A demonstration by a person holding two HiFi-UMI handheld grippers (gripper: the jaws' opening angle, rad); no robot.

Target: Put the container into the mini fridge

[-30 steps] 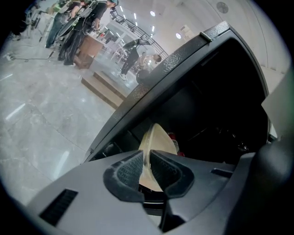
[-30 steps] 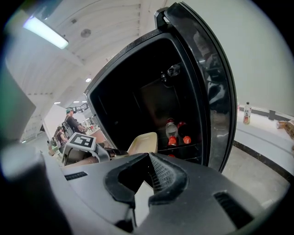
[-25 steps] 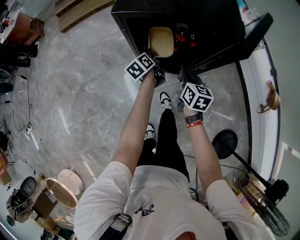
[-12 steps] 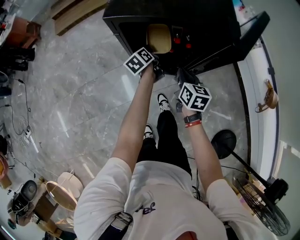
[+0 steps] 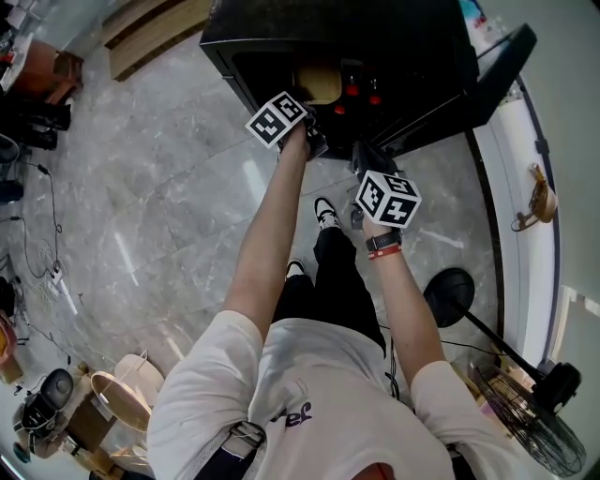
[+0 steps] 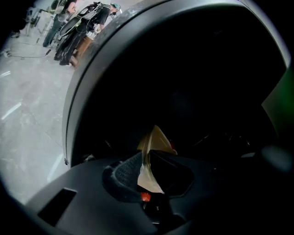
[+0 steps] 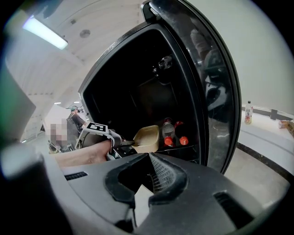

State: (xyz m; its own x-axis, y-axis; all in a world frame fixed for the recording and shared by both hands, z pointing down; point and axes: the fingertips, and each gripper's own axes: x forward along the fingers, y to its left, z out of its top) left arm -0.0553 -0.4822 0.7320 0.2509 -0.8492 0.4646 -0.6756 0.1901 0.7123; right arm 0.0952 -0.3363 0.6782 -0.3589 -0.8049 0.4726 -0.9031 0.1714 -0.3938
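Note:
The black mini fridge (image 5: 281,28) stands open, its door (image 5: 487,70) swung out to the right. A tan container (image 5: 319,82) sits just inside the fridge's opening, and my left gripper (image 5: 314,139) is shut on its near rim. In the left gripper view the container's rim (image 6: 154,142) stands between the closed jaws of the left gripper (image 6: 146,161) against the dark interior. Right of the container are bottles with red caps (image 7: 169,133). My right gripper (image 5: 364,157) hangs in front of the fridge, shut and empty (image 7: 149,155), looking at the container (image 7: 147,137).
The open door (image 7: 216,92) stands close on the right of the right gripper. A person's legs and shoes (image 5: 323,211) are below the grippers on the marble floor. A floor fan (image 5: 530,417) and a black round base (image 5: 450,286) lie at the right, a white ledge (image 5: 544,234) beyond.
My left gripper has pushed the container deeper into the fridge, so less of it shows in the head view. The right gripper has stayed nearly where it was.

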